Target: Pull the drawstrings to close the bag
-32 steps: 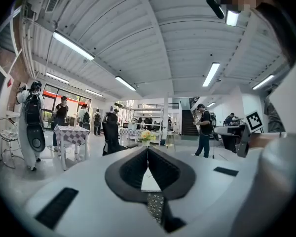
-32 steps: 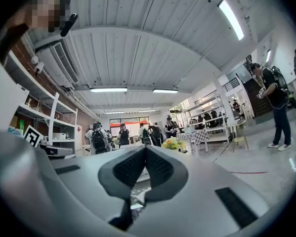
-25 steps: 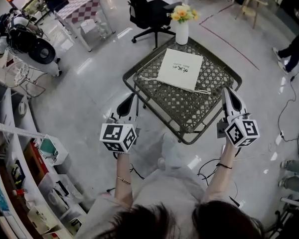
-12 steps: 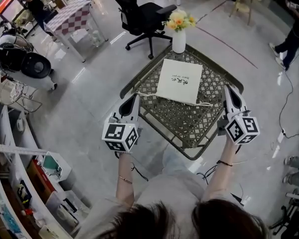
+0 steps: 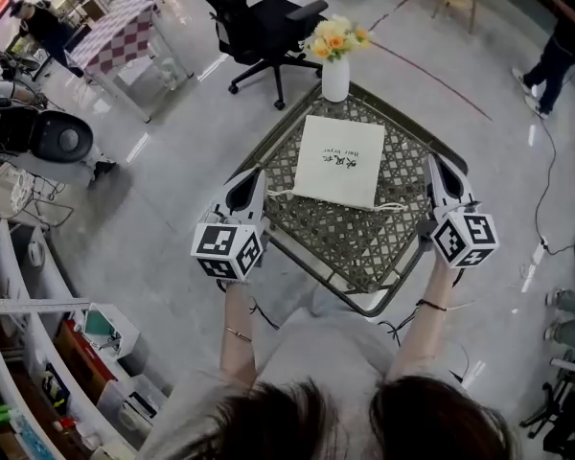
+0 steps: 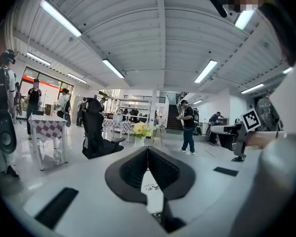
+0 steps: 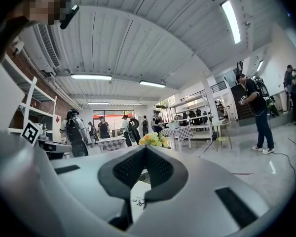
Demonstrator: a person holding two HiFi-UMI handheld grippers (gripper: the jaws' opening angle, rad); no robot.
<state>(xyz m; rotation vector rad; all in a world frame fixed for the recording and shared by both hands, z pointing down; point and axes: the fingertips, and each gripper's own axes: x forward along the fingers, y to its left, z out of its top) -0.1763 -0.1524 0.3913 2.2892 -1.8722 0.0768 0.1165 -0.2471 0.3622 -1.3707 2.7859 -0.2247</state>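
A flat white drawstring bag [image 5: 338, 161] with dark print lies on the metal lattice table [image 5: 355, 247]. One thin cord [image 5: 276, 193] trails from its near left corner, another cord [image 5: 393, 205] from its near right. My left gripper [image 5: 254, 173] hovers at the table's left edge, jaws shut and empty. My right gripper [image 5: 434, 160] hovers at the right edge, also shut on nothing. In the left gripper view the closed jaws [image 6: 148, 149] point over the bag [image 6: 153, 191]. In the right gripper view the closed jaws [image 7: 145, 149] point the same way, with the bag [image 7: 137, 201] below them.
A white vase of yellow flowers [image 5: 334, 65] stands on the table's far corner. A black office chair [image 5: 254, 22] sits beyond it. Cables [image 5: 546, 190] run over the floor at the right, near a person [image 5: 556, 46]. Shelving [image 5: 38, 353] lines the left.
Both grippers have eased forward along the table's sides while staying shut. The head view has shifted, so the table sits slightly nearer and more centred.
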